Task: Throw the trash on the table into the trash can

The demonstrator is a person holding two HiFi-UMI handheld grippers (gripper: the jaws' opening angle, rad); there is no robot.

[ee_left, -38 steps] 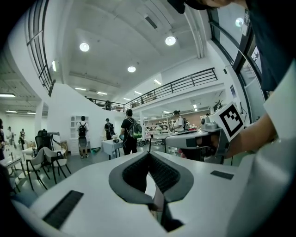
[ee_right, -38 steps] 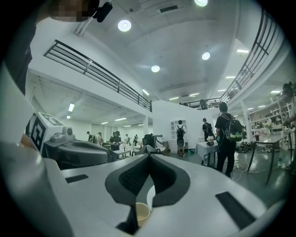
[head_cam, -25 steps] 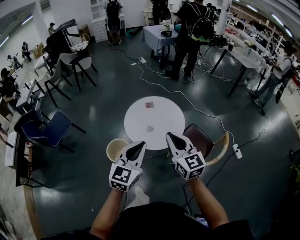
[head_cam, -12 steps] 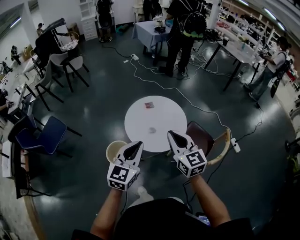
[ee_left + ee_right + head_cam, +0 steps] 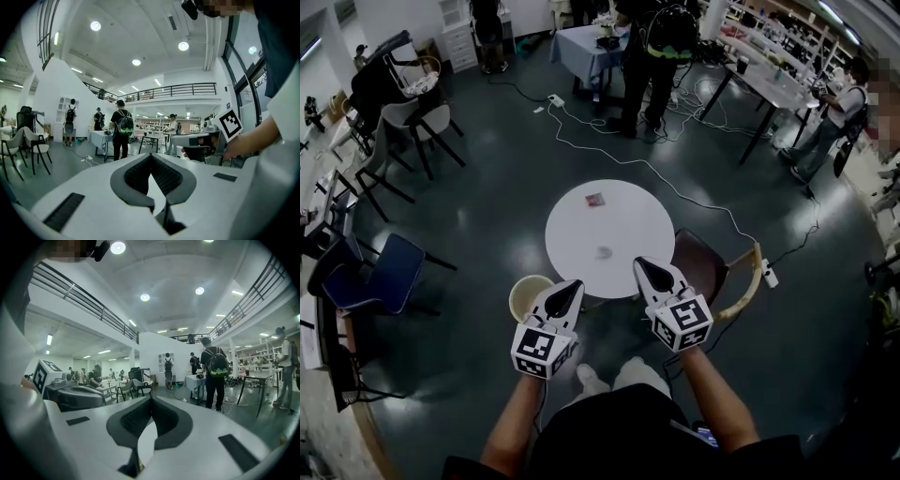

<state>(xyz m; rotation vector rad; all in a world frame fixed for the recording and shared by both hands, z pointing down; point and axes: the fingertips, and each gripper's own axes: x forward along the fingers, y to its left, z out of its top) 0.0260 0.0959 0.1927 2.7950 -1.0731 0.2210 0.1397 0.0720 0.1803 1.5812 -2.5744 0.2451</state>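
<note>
The left tongs (image 5: 573, 286) and right tongs (image 5: 641, 269) are both clenched and empty. The crumpled scrap (image 5: 603, 251) lies on the table (image 5: 649, 220) just ahead, between them and about equally near each.

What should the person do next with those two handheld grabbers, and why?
Probably move the right gripper forward over the white round table toward the small crumpled scrap, opening its jaws on the way. Those jaws are shut and empty, short of the scrap, which lies nearest that gripper and is untouched.
</note>
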